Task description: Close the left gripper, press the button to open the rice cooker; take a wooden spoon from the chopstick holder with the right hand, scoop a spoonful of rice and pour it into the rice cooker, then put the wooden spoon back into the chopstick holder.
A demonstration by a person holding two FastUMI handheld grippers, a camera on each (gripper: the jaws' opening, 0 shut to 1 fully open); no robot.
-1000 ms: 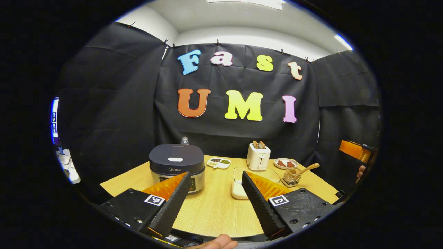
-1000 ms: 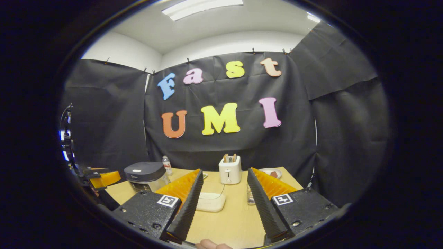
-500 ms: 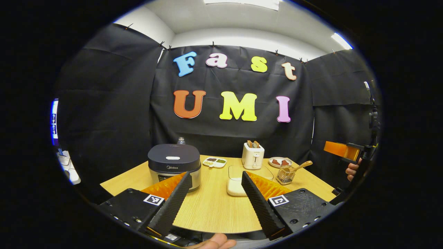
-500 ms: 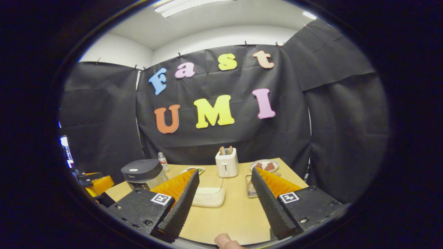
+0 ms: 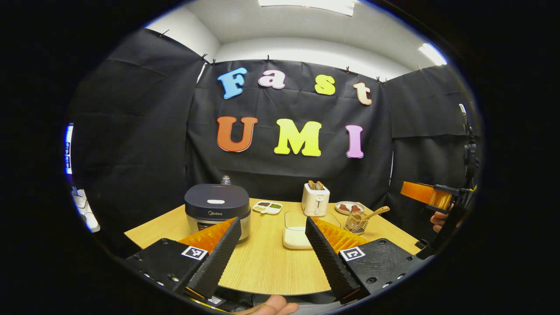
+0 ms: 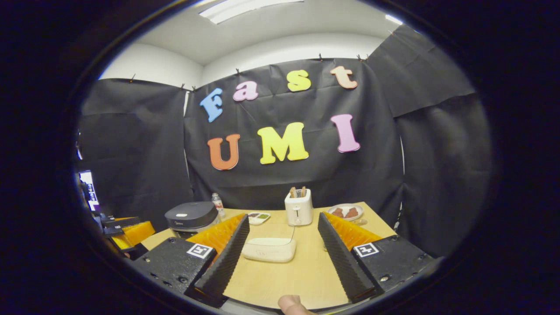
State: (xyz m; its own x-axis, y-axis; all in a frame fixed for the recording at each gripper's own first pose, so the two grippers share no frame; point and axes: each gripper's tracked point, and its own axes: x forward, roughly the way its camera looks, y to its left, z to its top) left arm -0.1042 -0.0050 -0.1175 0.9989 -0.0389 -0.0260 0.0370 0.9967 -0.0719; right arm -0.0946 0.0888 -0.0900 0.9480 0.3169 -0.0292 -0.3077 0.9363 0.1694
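Note:
The dark rice cooker [image 5: 216, 210] stands at the table's left with its lid down and a white button [image 5: 215, 201] on top. A wooden spoon [image 5: 375, 213] leans in the wire chopstick holder [image 5: 355, 225] at the right. A clear box of rice [image 5: 296, 227] lies mid-table. My left gripper [image 5: 272, 221] hovers open over the near edge, well short of the cooker. My right gripper [image 6: 283, 217] is open too, and looks at the rice box [image 6: 269, 249] and the cooker [image 6: 191, 215]. Each gripper also shows far off in the other's view: the right gripper [image 5: 431, 197], the left gripper [image 6: 127, 229].
On the wooden table [image 5: 262, 262] stand a white toaster [image 5: 315, 199] with bread, a plate [image 5: 348, 207] of brown pieces, a small divided dish [image 5: 267, 206] and a bottle [image 5: 225, 180] behind the cooker. A fingertip [image 6: 291, 302] shows at the near edge.
Both grippers have drawn back a little from the table, so everything on it looks smaller. In the left gripper view the right gripper has come further into sight. Both stay open.

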